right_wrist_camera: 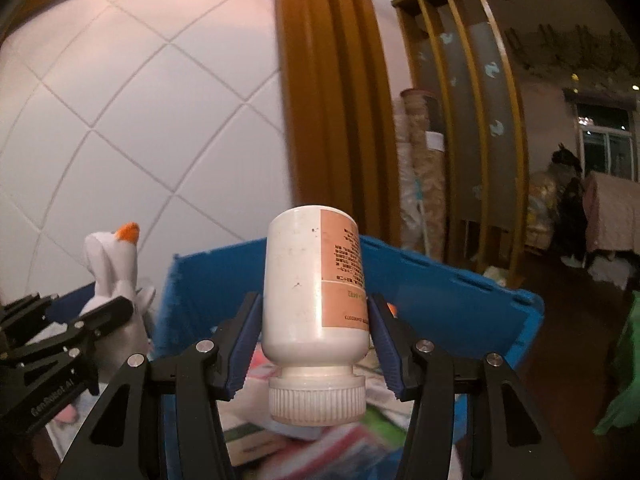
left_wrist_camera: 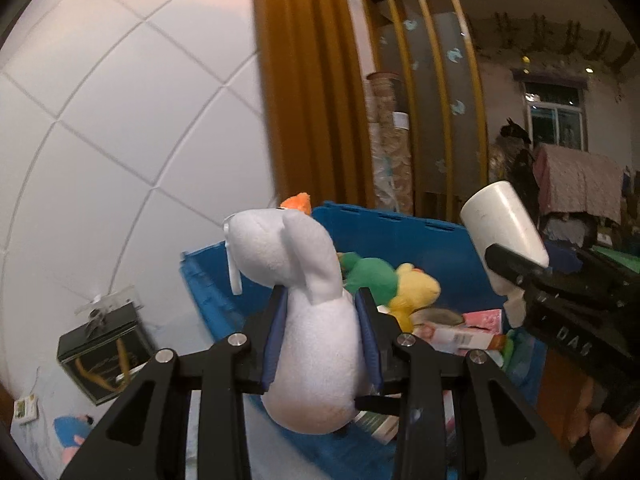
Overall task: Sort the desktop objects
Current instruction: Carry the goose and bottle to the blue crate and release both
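- The left gripper [left_wrist_camera: 320, 336] is clamped on a white plush duck [left_wrist_camera: 308, 320]; its blue pads press both sides of the soft body, so the jaws stand about half apart.
- The duck is upright, its orange beak [left_wrist_camera: 297, 202] at the top, held in the air over the near edge of the blue bin [left_wrist_camera: 400, 232].
- The right gripper [right_wrist_camera: 316, 336] is clamped on a white bottle [right_wrist_camera: 316, 280], pads touching both flanks, jaws moderately wide.
- The bottle hangs upside down, ribbed cap [right_wrist_camera: 317, 400] lowest, orange label turned right, above the bin.
- Inside the bin lie a green and yellow plush toy [left_wrist_camera: 392, 280] and small cartons [left_wrist_camera: 464, 332].
- A dark box [left_wrist_camera: 104, 352] sits well left of the bin.
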`<state>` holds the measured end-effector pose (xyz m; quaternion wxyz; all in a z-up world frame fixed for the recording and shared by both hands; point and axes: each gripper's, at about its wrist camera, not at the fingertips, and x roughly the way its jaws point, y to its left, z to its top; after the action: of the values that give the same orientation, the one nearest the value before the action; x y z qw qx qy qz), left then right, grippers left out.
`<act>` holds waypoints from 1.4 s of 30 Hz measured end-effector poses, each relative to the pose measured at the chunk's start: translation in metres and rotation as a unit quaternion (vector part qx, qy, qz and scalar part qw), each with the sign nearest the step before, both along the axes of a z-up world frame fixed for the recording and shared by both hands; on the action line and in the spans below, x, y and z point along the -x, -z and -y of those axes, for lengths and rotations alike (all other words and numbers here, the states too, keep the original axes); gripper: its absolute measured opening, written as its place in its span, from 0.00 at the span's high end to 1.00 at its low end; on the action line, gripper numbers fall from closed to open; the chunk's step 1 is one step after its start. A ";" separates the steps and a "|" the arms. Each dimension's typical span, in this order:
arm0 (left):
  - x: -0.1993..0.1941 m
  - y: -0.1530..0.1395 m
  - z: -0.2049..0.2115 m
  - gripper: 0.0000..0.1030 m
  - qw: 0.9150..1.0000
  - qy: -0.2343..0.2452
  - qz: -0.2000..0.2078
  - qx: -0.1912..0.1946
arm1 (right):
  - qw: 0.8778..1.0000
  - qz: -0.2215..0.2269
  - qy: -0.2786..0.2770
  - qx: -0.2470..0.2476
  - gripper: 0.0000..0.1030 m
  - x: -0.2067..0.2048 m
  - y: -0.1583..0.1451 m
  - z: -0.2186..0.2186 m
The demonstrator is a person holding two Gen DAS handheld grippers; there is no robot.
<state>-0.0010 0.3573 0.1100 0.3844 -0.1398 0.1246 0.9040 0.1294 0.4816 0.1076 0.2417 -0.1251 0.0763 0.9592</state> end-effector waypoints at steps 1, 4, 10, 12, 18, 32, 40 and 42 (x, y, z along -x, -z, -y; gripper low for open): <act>-0.002 -0.002 -0.008 0.67 1.000 0.004 -0.001 0.005 | 1.000 0.003 0.002 0.000 0.49 0.000 0.002 -0.007; -0.009 0.001 -0.034 0.67 1.000 0.016 0.000 0.021 | 1.000 0.015 0.003 0.008 0.49 0.005 0.010 -0.032; -0.012 0.006 -0.069 0.67 0.999 0.016 0.003 0.047 | 0.999 0.041 0.003 0.014 0.49 0.017 0.029 -0.064; -0.013 0.008 -0.076 0.67 0.999 0.015 0.006 0.052 | 0.999 0.047 0.002 0.015 0.49 0.019 0.033 -0.071; -0.013 0.007 -0.083 0.67 0.998 0.005 0.007 0.068 | 0.998 0.058 -0.011 0.021 0.49 0.025 0.043 -0.083; -0.008 0.016 -0.086 0.62 0.996 -0.002 0.016 0.091 | 0.996 0.079 -0.021 0.028 0.49 0.036 0.055 -0.088; -0.011 0.015 -0.087 0.32 0.995 -0.009 0.006 0.095 | 0.996 0.080 -0.015 0.022 0.09 0.039 0.051 -0.088; -0.013 0.014 -0.087 0.32 0.996 -0.009 0.002 0.093 | 0.997 0.075 -0.018 0.020 0.05 0.038 0.049 -0.088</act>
<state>0.0116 0.4439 0.0958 0.3617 -0.1779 0.2065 0.8915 0.0914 0.5700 0.0581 0.2269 -0.2031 0.0749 0.9496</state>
